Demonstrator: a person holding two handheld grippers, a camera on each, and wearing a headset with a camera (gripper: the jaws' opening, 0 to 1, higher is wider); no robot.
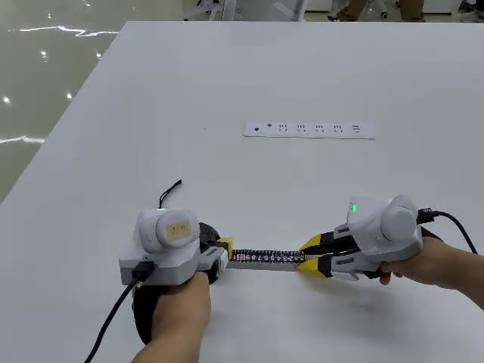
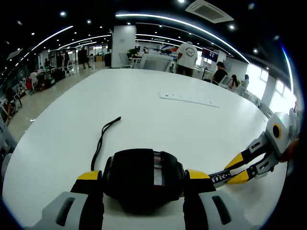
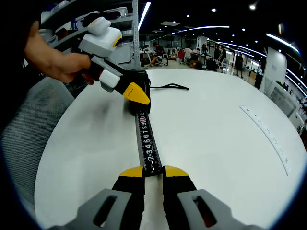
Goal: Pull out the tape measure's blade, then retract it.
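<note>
Tape measure point(image 2: 144, 179) in a squat black plastic case sits on the smooth white table point(image 1: 302, 76), clamped by the low, level left gripper point(image 2: 143, 173); its numbered black blade point(image 3: 146, 141) stretches right, its end pinched by the right gripper point(image 3: 153, 171).

Bright, even overhead light floods the white worktop point(image 1: 302, 76); glare streaks the floor point(image 1: 45, 68) far left, ceiling light strips point(image 2: 168, 18) bow at the fisheye edges, focus sharp.
</note>
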